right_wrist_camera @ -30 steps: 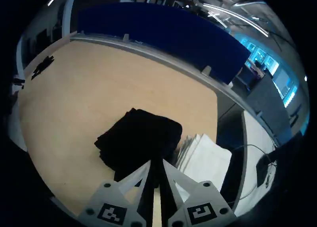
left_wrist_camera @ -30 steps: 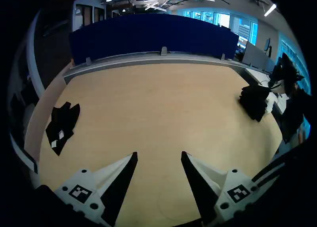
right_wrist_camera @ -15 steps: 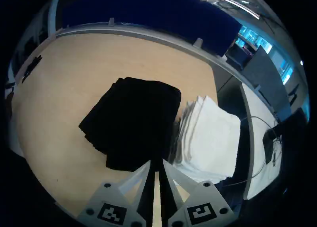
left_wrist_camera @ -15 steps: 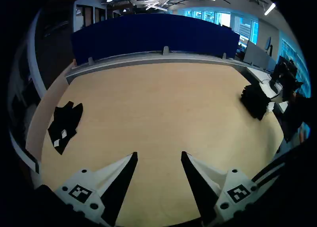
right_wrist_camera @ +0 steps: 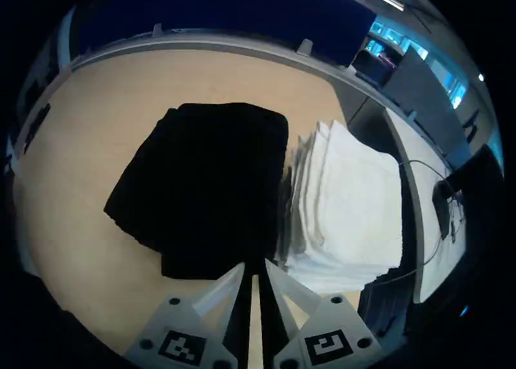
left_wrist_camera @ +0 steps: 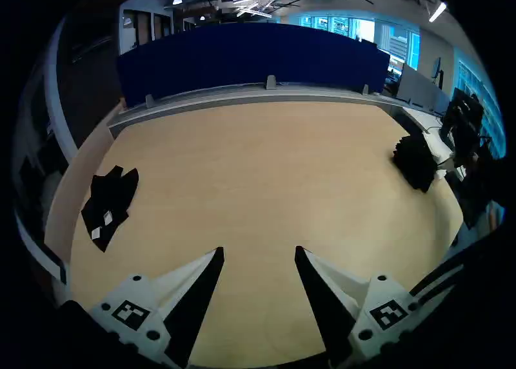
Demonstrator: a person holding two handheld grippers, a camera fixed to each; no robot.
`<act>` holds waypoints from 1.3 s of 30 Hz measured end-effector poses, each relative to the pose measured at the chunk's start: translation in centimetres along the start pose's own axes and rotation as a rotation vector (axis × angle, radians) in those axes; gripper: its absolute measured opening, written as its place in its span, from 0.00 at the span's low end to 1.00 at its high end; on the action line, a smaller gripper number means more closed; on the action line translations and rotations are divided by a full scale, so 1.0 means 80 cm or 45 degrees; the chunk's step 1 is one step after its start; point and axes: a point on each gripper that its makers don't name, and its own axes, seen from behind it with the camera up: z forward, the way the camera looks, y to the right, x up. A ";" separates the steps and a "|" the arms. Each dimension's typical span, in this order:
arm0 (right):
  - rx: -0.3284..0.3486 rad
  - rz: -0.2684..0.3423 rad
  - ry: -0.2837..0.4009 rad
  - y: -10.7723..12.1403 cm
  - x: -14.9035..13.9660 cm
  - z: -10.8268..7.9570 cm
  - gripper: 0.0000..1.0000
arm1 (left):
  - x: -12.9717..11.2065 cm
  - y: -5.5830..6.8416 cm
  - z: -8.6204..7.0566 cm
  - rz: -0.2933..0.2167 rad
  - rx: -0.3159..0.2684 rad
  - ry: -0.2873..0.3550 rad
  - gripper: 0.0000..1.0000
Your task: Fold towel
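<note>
Right gripper: moved closer to black towel stack, frame centre; white towel stack touching its right; jaws closed. Left gripper: jaws apart above wooden table.

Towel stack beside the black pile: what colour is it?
The towel stack is white; right gripper view shows it best.

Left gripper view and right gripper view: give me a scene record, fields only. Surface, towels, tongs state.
left tongs: open, empty, over bare table
right tongs: closed to a thin slit, holding nothing
surface: wooden table, blue partition along its far edge
black towel stack: folded, on the table, just ahead of the right tongs
white towel stack: folded, beside the black towel stack
loose black cloth: crumpled, near the table's left edge in the left gripper view
</note>
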 end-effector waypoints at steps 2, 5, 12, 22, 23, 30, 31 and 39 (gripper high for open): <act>-0.003 -0.001 0.000 0.000 -0.001 0.000 0.06 | 0.000 0.000 0.000 0.000 0.000 0.000 0.81; -0.007 -0.004 0.001 0.000 -0.001 -0.001 0.06 | 0.000 0.000 0.001 0.000 -0.001 0.000 0.81; -0.008 -0.005 0.036 0.000 0.002 -0.004 0.16 | 0.002 0.002 0.000 0.010 -0.006 0.002 0.81; -0.040 -0.027 0.104 0.007 0.004 -0.028 0.61 | 0.005 0.003 0.000 0.003 -0.017 0.008 0.81; -0.045 -0.025 0.110 0.008 0.004 -0.030 0.69 | 0.004 0.003 0.000 0.004 -0.019 0.009 0.81; -0.042 0.002 0.137 0.004 0.005 -0.041 0.85 | 0.005 0.007 -0.002 0.009 -0.031 0.018 0.81; -0.040 0.006 0.144 0.002 0.006 -0.042 0.90 | 0.005 0.007 -0.002 0.008 -0.032 0.019 0.81; -0.042 0.024 0.191 -0.006 0.019 -0.052 0.91 | 0.005 0.001 -0.009 -0.001 -0.031 0.032 0.81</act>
